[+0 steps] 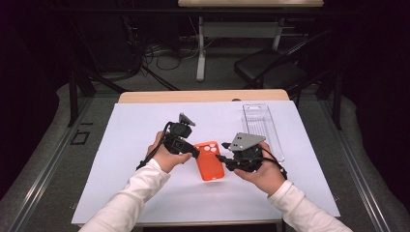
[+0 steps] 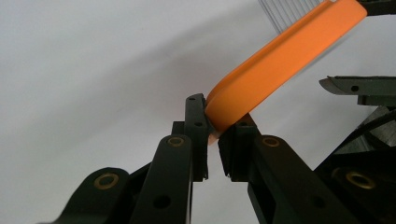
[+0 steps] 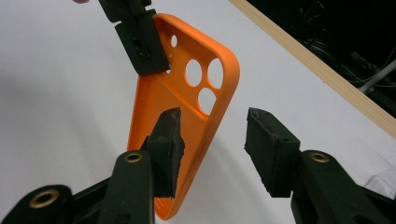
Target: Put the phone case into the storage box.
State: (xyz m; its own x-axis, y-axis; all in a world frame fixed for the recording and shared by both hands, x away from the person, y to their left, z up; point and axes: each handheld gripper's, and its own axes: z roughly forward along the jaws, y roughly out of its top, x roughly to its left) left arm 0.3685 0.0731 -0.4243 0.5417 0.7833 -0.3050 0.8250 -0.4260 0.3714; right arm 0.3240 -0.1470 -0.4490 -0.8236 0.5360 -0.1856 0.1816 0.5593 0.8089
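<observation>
Above the white sheet (image 1: 145,145), near its middle: orange phone case (image 1: 209,162), tilted, one edge clamped in left gripper (image 2: 212,140). Right gripper (image 3: 212,140) jaws apart around the opposite edge, pads not pressing. Lower end cut off in right gripper view; clear tray (image 1: 261,125) well apart, faint.

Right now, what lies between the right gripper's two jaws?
In the right gripper view, the long edge of the orange phone case passes between the right gripper jaws, beside one pad, with white table cover behind.
</observation>
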